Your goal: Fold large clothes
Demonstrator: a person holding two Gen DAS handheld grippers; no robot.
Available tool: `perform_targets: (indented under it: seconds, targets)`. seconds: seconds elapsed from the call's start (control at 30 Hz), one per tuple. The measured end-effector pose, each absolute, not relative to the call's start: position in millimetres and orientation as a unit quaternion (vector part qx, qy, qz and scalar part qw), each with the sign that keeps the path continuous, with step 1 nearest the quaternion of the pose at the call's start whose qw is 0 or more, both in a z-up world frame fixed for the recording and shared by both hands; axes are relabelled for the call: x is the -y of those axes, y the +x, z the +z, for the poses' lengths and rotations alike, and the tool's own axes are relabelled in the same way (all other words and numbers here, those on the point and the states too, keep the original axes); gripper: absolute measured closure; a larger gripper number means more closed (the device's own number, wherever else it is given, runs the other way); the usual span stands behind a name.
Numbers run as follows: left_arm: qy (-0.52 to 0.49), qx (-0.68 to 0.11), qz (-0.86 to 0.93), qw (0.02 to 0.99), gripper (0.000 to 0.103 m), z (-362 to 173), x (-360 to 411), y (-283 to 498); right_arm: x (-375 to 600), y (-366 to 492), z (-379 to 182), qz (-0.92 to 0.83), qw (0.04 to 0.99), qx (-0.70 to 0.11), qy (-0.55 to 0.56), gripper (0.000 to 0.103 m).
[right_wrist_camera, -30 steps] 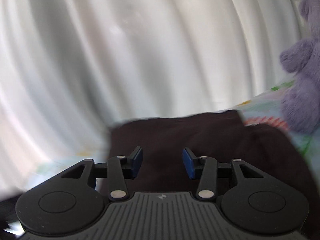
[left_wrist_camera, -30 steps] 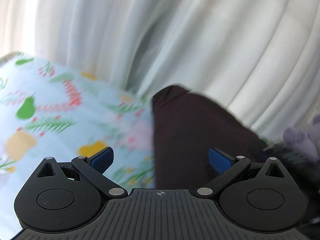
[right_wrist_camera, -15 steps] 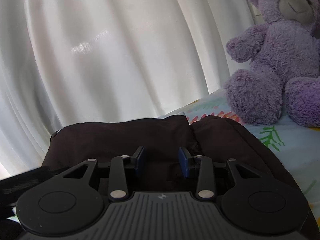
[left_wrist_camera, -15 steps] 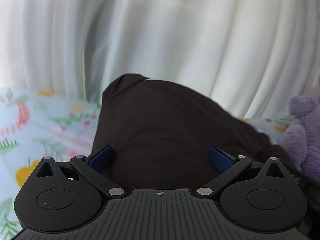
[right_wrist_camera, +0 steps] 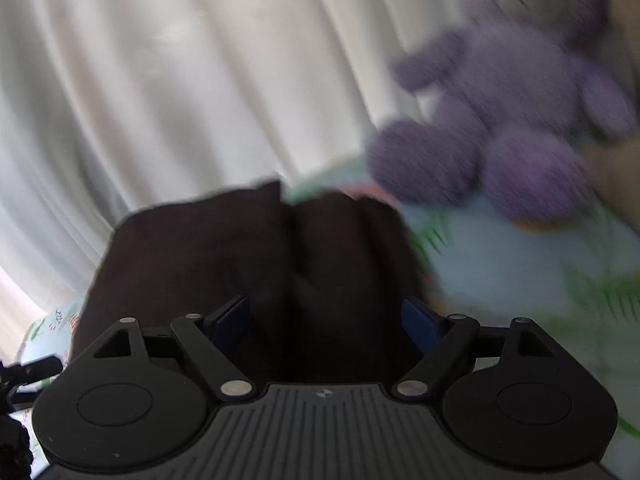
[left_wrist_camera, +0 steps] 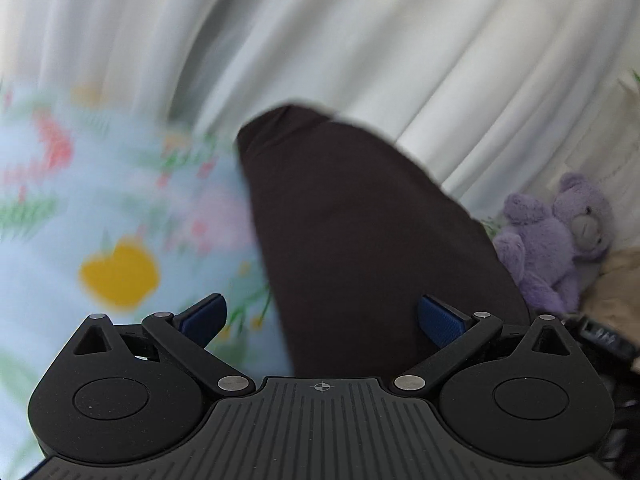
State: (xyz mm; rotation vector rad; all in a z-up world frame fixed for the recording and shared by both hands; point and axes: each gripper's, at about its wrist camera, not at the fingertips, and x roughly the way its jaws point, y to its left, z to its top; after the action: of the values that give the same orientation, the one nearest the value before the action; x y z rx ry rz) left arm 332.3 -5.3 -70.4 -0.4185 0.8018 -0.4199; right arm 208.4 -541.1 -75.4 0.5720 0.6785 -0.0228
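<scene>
A dark brown garment (left_wrist_camera: 360, 232) lies folded on a light blue sheet with a fruit and leaf print (left_wrist_camera: 100, 240). It also shows in the right wrist view (right_wrist_camera: 248, 256) as a folded stack with a crease down its middle. My left gripper (left_wrist_camera: 322, 318) is open just above the garment's near left edge, holding nothing. My right gripper (right_wrist_camera: 326, 320) is open over the garment's near end, holding nothing. Both views are blurred by motion.
A purple teddy bear (right_wrist_camera: 500, 120) sits on the sheet to the right of the garment, also in the left wrist view (left_wrist_camera: 556, 236). White curtains (left_wrist_camera: 360, 40) hang close behind the bed. The left gripper's body (right_wrist_camera: 24, 372) shows at the right view's left edge.
My right gripper's jaws have opened wide from nearly closed. Both views have swung: the left one shows more sheet on the left, the right one brings the bear nearer.
</scene>
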Motion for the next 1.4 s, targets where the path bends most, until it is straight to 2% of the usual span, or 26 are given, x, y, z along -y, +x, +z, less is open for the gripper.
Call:
perform_targets:
  seconds: [0.1,0.33,0.37,0.43,0.57,0.67,0.73,0.9,1.27,1.37,1.4]
  targets:
    - [-0.250,-0.408,-0.209,0.853,0.000,-86,-3,338,564,209,-94,0.014,0.863,-0.336,0.376,0.018]
    - [-0.227,-0.406,-0.217,0.859,0.000,-78,22,341,581,217,-106,0.045,0.845,-0.337,0.412,0.017]
    - [-0.228,-0.406,-0.221,0.857,0.000,-78,24,342,584,219,-107,0.046,0.843,-0.339,0.415,0.020]
    - [-0.239,-0.410,-0.228,0.850,0.000,-80,27,347,587,225,-109,0.041,0.841,-0.347,0.412,0.038]
    - [-0.252,-0.414,-0.233,0.843,0.000,-83,32,354,590,237,-113,0.053,0.838,-0.364,0.403,0.046]
    - [-0.254,-0.413,-0.231,0.843,0.000,-82,34,355,582,248,-113,0.064,0.843,-0.378,0.379,0.059]
    - [-0.253,-0.410,-0.232,0.845,0.003,-80,33,355,573,254,-111,0.078,0.842,-0.385,0.368,0.063]
    - [-0.246,-0.395,-0.233,0.854,0.012,-74,24,352,544,271,-105,0.107,0.844,-0.397,0.344,0.063]
    - [-0.219,-0.353,-0.157,0.896,0.013,-55,-54,336,416,323,-110,0.220,0.821,-0.420,0.319,0.061]
    - [-0.220,-0.340,-0.115,0.907,0.012,-52,-82,332,382,331,-111,0.238,0.818,-0.424,0.305,0.055]
    - [-0.230,-0.336,-0.102,0.908,0.012,-52,-91,331,374,331,-109,0.234,0.821,-0.425,0.300,0.050]
